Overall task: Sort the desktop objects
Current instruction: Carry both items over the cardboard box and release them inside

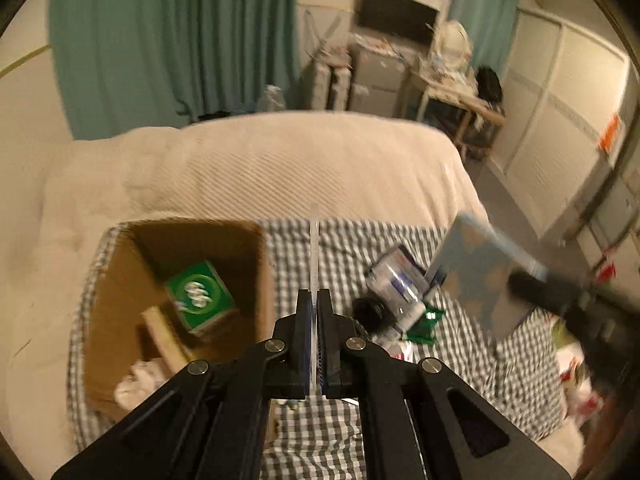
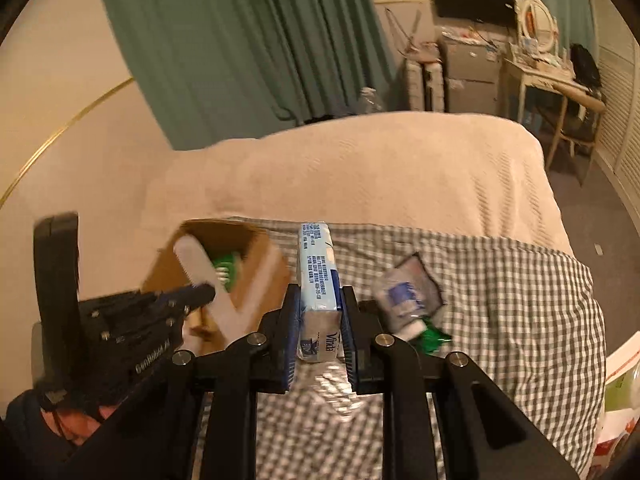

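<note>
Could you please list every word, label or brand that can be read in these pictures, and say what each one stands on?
"Vinda": on the near end of the tissue pack held in the right gripper.
Blue print along the pack's long side: too small to read.
White lettering on the left gripper body: too blurred to read surely.
Green box in the cardboard box: white logo, unreadable.
Clear pouch: label blurred.

A home bedroom: bed (image 1: 280, 168), green curtains (image 1: 176, 40), cluttered desk (image 1: 456, 92)
</note>
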Demonstrator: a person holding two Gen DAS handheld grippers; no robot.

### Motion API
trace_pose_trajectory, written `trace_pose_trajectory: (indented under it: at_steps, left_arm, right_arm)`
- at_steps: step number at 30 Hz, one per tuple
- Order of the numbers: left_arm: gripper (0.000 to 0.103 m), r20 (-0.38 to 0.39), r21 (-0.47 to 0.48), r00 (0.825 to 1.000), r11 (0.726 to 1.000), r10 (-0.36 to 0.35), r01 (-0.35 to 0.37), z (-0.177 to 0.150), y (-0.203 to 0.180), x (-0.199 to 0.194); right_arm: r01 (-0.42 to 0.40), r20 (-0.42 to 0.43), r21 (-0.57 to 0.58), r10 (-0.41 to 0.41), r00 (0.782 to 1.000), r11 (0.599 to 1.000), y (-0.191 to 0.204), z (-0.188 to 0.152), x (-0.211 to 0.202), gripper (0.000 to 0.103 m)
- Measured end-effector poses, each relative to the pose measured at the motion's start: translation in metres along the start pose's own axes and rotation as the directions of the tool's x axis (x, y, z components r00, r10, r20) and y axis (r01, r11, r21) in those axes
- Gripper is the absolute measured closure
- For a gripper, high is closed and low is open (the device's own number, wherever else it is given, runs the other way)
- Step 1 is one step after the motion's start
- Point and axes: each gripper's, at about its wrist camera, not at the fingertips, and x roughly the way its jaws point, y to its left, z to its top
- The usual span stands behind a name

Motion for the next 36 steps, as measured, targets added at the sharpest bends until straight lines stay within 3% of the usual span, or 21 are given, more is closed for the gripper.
trace_pose_trajectory:
  at_steps: [5,11,17,25,27,28,31,32,36]
  left_arm:
    - [0.100,0.037,-0.044,0.997,0.997,0.069,-0.068,0.014,0.030,-0.029]
    - [0.100,0.002,-0.193,0.996,0.978,0.085,-0.083,-0.017,0.093,-0.006]
    - [0.100,-0.070,-0.162,0.989,0.977,0.128,-0.138,-0.047,0.140,0.022]
    - [0.098,-0.035,-0.128,0.988,0.980,0.147,-0.151,-0.059,0.156,0.035]
    - [0.092,-0.038,-0.113,0.988,0.982,0.151,-0.155,-0.060,0.154,0.039]
    - [0.082,-0.039,-0.102,0.988,0.983,0.151,-0.154,-0.059,0.152,0.040]
    - [0.029,-0.021,-0.109,0.984,0.978,0.177,-0.179,-0.058,0.151,0.041]
    - [0.023,-0.005,-0.115,0.982,0.975,0.191,-0.190,-0.058,0.152,0.039]
    - [0.023,0.010,-0.110,0.976,0.971,0.215,-0.213,-0.059,0.151,0.034]
  right_arm:
    - [-0.059,0.015,-0.005,0.059,0.998,0.998,0.058,0.001,-0.006,0.085]
    - [-0.100,-0.016,0.056,0.101,0.995,0.993,0.094,-0.006,0.028,0.085]
    - [-0.136,-0.102,0.114,0.148,0.984,0.984,0.112,-0.023,0.084,0.085]
    - [-0.148,-0.158,0.079,0.159,0.975,0.986,0.133,-0.035,0.129,0.082]
    - [-0.144,-0.158,0.058,0.152,0.976,0.988,0.139,-0.036,0.137,0.080]
    - [-0.147,-0.159,0.054,0.154,0.975,0.988,0.141,-0.036,0.140,0.073]
    - [-0.155,-0.141,0.056,0.162,0.977,0.986,0.142,-0.034,0.143,0.055]
    - [-0.158,-0.133,0.055,0.164,0.977,0.986,0.141,-0.033,0.143,0.054]
    - [-0.158,-0.117,0.037,0.161,0.980,0.987,0.137,-0.031,0.138,0.054]
